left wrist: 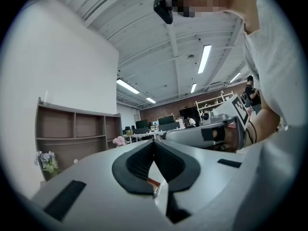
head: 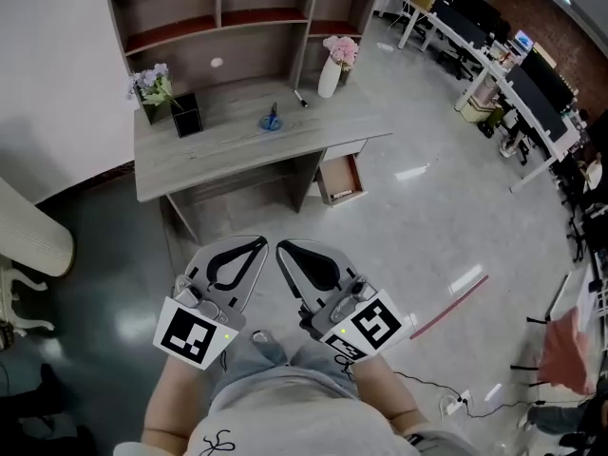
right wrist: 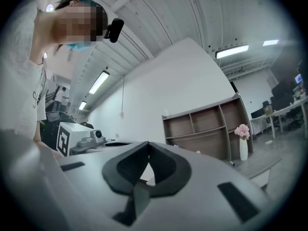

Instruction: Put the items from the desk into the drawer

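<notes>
- Head view: small blue item (head: 272,121) mid-desk (head: 223,148), dark pen (head: 300,98) near it; drawer (head: 357,175) open under the right end.
- Both judged light; pen stiff and slim, best pinched mid-shaft.
- Left gripper (head: 258,245), right gripper (head: 283,249): jaws closed on nothing, well apart from desk.

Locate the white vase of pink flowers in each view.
Head view: the white vase stands top centre, at the right end of the desk.
Left gripper view: left of centre, just its flowers show.
Right gripper view: the vase stands far right, mid-height.
Shared landmark: the brown shelf unit beside it.
</notes>
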Action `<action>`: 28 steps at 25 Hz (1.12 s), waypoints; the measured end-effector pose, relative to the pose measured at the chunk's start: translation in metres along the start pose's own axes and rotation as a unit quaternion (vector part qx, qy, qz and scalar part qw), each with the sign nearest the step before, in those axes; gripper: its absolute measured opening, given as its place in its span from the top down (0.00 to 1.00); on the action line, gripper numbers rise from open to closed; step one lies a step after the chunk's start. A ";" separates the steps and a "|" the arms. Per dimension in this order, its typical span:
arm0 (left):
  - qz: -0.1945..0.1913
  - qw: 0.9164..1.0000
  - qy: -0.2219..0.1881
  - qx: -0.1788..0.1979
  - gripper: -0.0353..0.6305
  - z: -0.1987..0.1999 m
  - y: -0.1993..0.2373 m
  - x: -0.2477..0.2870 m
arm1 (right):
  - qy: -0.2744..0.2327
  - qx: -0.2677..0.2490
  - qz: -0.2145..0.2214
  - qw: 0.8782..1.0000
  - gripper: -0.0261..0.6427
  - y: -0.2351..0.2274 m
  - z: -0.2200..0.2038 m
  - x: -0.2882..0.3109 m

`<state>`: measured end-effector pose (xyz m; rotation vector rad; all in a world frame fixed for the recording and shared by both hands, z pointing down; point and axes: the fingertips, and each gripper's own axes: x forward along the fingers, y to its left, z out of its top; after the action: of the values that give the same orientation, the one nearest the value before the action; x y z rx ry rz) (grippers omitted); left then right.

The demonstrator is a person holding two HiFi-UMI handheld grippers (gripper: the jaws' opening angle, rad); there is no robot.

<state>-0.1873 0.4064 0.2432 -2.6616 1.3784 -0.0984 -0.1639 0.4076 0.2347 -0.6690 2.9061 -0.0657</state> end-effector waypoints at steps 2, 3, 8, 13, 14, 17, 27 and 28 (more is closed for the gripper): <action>-0.002 1.000 -0.005 0.002 0.94 0.000 0.008 0.000 | 0.003 0.004 -0.007 1.000 0.95 -0.002 0.000 0.005; -0.003 1.000 -0.009 0.001 0.94 0.000 0.012 0.001 | 0.008 0.005 -0.009 1.000 0.95 -0.004 -0.001 0.007; -0.007 1.000 -0.011 -0.010 0.94 -0.007 0.027 0.010 | 0.025 0.010 -0.019 0.999 0.95 -0.019 -0.009 0.020; 0.003 1.000 -0.010 -0.014 0.94 -0.014 0.050 0.026 | 0.030 0.012 -0.005 0.999 0.95 -0.036 -0.015 0.041; 0.005 1.000 -0.010 -0.012 0.94 -0.015 0.056 0.030 | 0.029 0.014 -0.002 0.999 0.95 -0.041 -0.015 0.047; 0.011 1.000 -0.006 -0.011 0.94 -0.019 0.076 0.044 | 0.024 0.020 0.009 0.999 0.95 -0.060 -0.017 0.068; 0.033 0.999 -0.007 -0.016 0.94 -0.018 0.150 0.121 | 0.022 0.016 0.034 0.999 0.95 -0.145 -0.007 0.130; 0.033 0.999 -0.009 -0.018 0.94 -0.018 0.156 0.131 | 0.022 0.016 0.033 0.999 0.95 -0.157 -0.006 0.134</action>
<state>-0.2402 0.2089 0.2355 -2.6351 1.4755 -0.0443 -0.2160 0.2083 0.2340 -0.5722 2.9604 -0.1188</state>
